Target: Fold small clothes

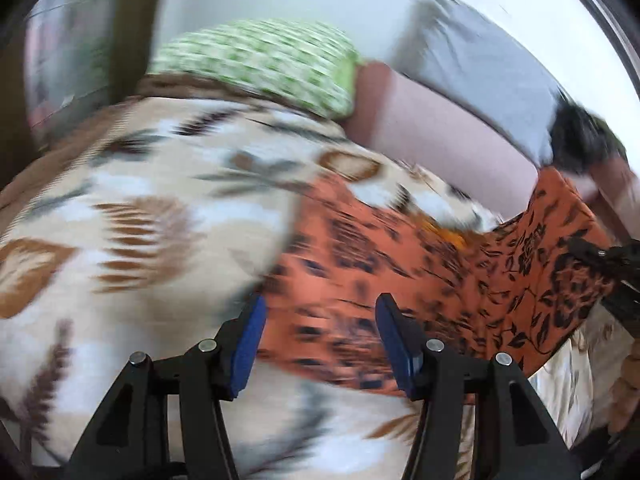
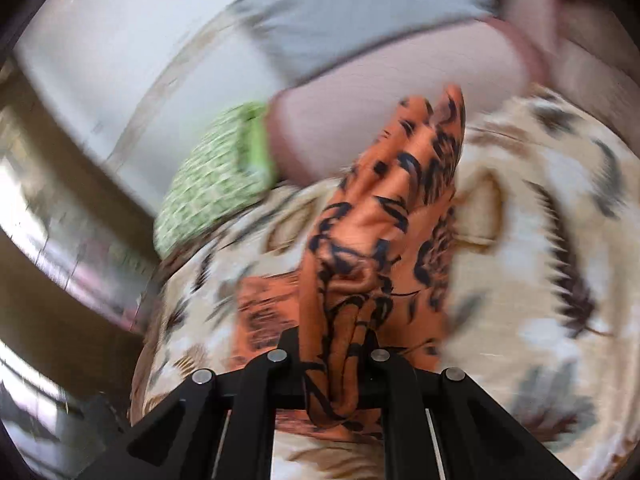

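Observation:
An orange cloth with a black flower print (image 1: 400,256) lies stretched across a patterned bedspread (image 1: 140,208). My left gripper (image 1: 320,320) is open with its blue pads just above the cloth's near edge, holding nothing. My right gripper (image 2: 332,344) is shut on a bunched corner of the orange cloth (image 2: 384,208) and lifts it off the bed, so the cloth rises in folds ahead of the jaws. The right gripper also shows at the far right of the left wrist view (image 1: 612,268), at the cloth's lifted end. Both views are motion-blurred.
A green patterned pillow (image 1: 260,60) and a pinkish pillow (image 1: 440,128) lie at the head of the bed. A grey headboard or cushion (image 1: 480,56) stands against the white wall. A dark item (image 1: 580,140) sits beyond the cloth. Wooden furniture (image 2: 60,200) stands left of the bed.

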